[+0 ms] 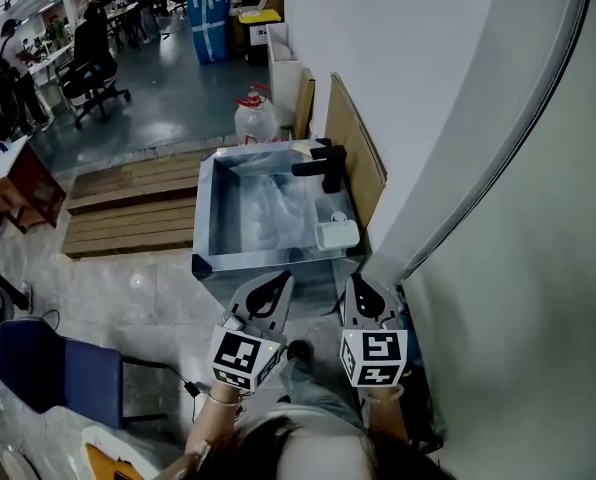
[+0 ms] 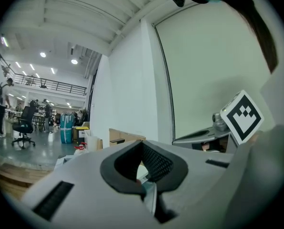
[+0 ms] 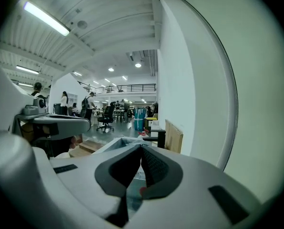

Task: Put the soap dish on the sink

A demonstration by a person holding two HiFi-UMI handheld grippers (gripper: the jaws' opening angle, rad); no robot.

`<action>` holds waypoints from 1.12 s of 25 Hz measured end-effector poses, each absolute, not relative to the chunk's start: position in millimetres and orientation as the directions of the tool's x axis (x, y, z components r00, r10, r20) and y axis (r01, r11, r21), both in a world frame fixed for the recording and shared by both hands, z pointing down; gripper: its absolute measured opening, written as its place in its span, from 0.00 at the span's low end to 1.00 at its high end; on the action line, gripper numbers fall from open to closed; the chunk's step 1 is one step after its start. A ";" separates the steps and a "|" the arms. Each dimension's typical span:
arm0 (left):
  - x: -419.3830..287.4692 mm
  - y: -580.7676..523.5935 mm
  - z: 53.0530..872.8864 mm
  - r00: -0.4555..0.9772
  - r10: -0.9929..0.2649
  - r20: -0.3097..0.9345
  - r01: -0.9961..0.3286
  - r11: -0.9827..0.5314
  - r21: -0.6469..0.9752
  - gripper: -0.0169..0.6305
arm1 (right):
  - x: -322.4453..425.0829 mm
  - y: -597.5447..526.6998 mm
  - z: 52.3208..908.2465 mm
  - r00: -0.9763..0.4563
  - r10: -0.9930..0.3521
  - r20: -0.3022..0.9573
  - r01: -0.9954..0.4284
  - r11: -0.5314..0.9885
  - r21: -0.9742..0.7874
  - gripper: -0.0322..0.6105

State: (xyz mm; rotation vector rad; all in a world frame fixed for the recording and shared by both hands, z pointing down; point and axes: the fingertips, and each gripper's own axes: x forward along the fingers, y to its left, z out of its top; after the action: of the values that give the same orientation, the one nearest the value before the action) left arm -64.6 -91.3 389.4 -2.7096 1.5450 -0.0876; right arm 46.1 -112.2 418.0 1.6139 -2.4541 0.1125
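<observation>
White soap dish on sink, beyond left hand-held gripper, right hand-held gripper, both clenched empty.

The head view looks from high above, steeply down, onto the sink ahead, with the left gripper and right gripper close beneath it; each gripper view sits low just behind its own jaws, facing almost level over the sink into the hall; all three views share the distant blue container; the head and right gripper views share the black faucet; the left gripper view catches the right gripper at its right side
</observation>
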 end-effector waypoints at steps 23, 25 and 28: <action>-51.8 -25.4 380.1 0.500 -0.866 0.006 -0.865 -0.500 -0.049 0.04 | 55.6 -47.6 399.0 -0.375 -0.921 0.107 -0.904 0.389 0.175 0.09; -52.6 -20.5 380.6 0.499 -0.867 0.005 -0.866 -0.498 -0.048 0.04 | 55.3 -43.2 400.5 -0.374 -0.920 0.114 -0.904 0.390 0.177 0.09; -54.7 -14.2 384.2 0.496 -0.869 0.006 -0.867 -0.495 -0.051 0.04 | 53.9 -36.3 403.6 -0.381 -0.917 0.117 -0.903 0.396 0.168 0.09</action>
State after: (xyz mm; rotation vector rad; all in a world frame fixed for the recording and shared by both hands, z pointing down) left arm -54.7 -14.2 384.2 -2.6811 1.5567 -0.0474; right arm 53.9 -36.3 403.6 1.6250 -2.4599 -0.1131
